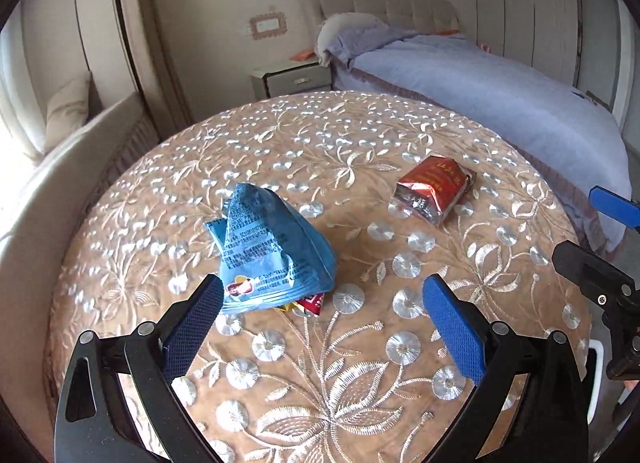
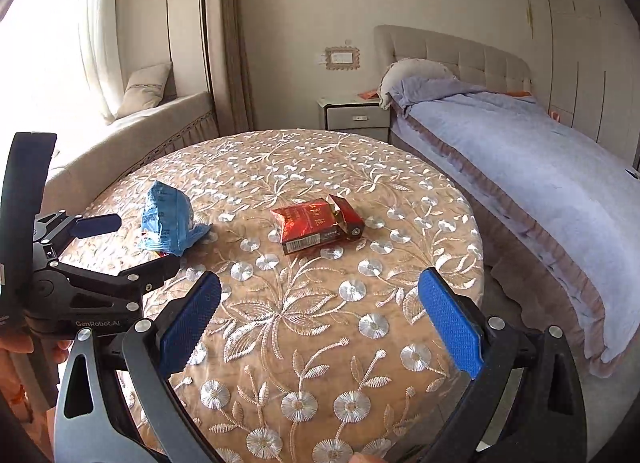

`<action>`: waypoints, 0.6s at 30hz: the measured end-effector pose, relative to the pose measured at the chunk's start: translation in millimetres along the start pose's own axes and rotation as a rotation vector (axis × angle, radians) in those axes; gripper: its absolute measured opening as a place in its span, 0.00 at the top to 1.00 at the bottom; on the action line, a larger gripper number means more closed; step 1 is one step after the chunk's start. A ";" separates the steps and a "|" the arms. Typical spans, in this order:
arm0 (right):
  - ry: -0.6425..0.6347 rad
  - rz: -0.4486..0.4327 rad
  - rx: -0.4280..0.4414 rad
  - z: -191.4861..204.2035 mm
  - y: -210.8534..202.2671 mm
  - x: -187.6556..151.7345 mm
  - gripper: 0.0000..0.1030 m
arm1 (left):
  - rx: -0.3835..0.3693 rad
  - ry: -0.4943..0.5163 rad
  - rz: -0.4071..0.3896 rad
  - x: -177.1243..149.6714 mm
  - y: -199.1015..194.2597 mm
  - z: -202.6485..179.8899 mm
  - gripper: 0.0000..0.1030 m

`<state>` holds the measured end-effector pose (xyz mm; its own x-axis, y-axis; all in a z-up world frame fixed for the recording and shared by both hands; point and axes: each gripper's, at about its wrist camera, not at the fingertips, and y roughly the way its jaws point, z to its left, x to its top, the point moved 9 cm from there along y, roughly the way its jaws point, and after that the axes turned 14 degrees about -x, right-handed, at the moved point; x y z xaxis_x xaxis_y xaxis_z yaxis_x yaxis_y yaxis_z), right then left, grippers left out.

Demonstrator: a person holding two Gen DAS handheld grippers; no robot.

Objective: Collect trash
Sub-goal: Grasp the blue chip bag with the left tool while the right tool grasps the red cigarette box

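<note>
A crumpled blue snack wrapper (image 1: 267,249) lies on the round embroidered table (image 1: 320,363), with a bit of red and yellow wrapper under its near edge. My left gripper (image 1: 324,295) is open just in front of it, its left finger close to the wrapper's lower edge. An opened red cigarette pack (image 1: 434,191) lies farther right. In the right wrist view the pack (image 2: 318,225) sits ahead of my open right gripper (image 2: 320,295), well short of it. The blue wrapper (image 2: 170,219) is at the left there, beside the left gripper (image 2: 128,243).
A bed with a lilac blanket (image 2: 540,191) runs along the table's right side. A small nightstand (image 2: 356,113) stands behind the table, and a cushioned window seat (image 2: 152,119) lies at the left. A hand (image 2: 24,343) holds the left gripper's handle.
</note>
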<state>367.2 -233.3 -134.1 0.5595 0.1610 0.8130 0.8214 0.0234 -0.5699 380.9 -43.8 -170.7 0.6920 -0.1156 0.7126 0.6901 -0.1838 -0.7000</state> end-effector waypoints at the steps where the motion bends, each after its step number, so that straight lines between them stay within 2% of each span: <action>1: -0.011 0.016 0.000 3.0 11.5 3.0 0.05 | -0.008 -0.008 0.010 1.2 6.1 6.0 0.05; 4: -0.035 0.052 0.002 10.1 37.8 10.1 0.05 | 0.008 -0.017 0.032 4.1 22.1 18.8 0.05; 9: -0.075 0.107 0.033 21.5 74.6 21.0 0.05 | -0.012 -0.036 0.071 8.2 45.5 28.3 0.05; 13: -0.151 0.158 0.011 26.4 109.1 29.9 0.05 | 0.001 -0.055 0.104 11.2 62.2 40.7 0.05; 16: -0.185 0.251 0.026 30.1 135.8 25.4 0.05 | 0.012 -0.062 0.136 10.8 74.9 50.7 0.05; 18: -0.181 0.304 0.035 30.3 149.7 22.4 0.05 | -0.029 -0.087 0.163 7.8 83.1 53.7 0.05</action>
<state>499.3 -196.2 -204.7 0.7468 0.3381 0.5727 0.6140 -0.0196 -0.7890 455.0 -7.6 -225.9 0.8108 -0.0611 0.5821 0.5618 -0.1978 -0.8033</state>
